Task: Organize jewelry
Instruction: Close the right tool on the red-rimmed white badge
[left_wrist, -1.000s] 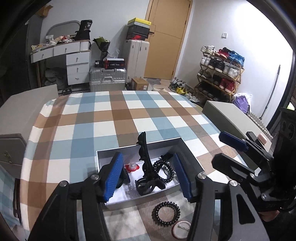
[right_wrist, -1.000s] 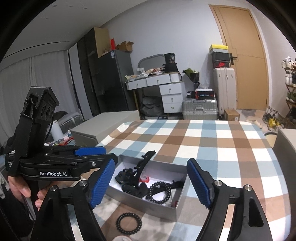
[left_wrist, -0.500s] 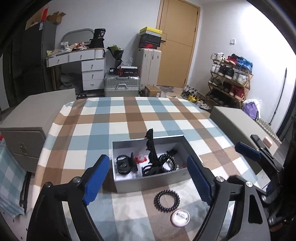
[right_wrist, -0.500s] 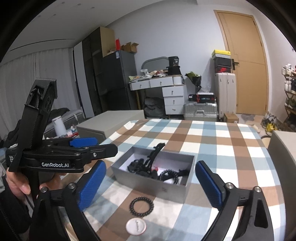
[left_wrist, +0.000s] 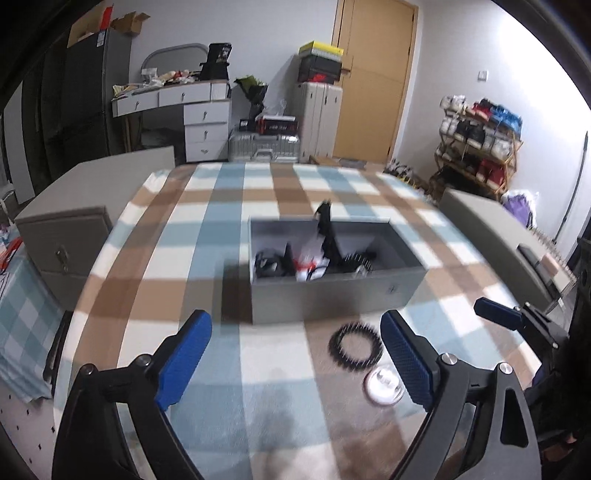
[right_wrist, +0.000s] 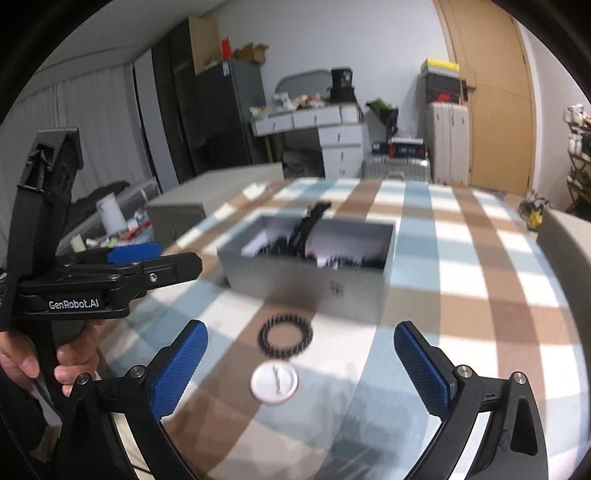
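A grey open box (left_wrist: 325, 299) (right_wrist: 303, 291) sits on the checked tablecloth (left_wrist: 221, 229), holding a tall black claw clip (left_wrist: 328, 236) (right_wrist: 306, 229), a bead bracelet and other dark pieces. In front of it lie a black bead bracelet (left_wrist: 356, 347) (right_wrist: 286, 339) and a round white badge (left_wrist: 384, 382) (right_wrist: 274, 384). My left gripper (left_wrist: 295, 332) hovers short of the box, its jaws opening with nothing between them. My right gripper (right_wrist: 301, 332) is open wide just behind the bracelet and badge and holds nothing. A hand (right_wrist: 70, 365) holds the left gripper.
Low grey cabinets flank the table on the left (left_wrist: 66, 236) and right (left_wrist: 495, 225). Behind are a white drawer desk (left_wrist: 199, 118), suitcases (left_wrist: 321, 118), a wooden door and a shoe rack (left_wrist: 476, 147). The view is blurred by motion.
Both grippers have drawn back from over the box and sunk toward the near table edge. Their jaws have spread wider. The loose bracelet and badge now lie just ahead of the fingers.
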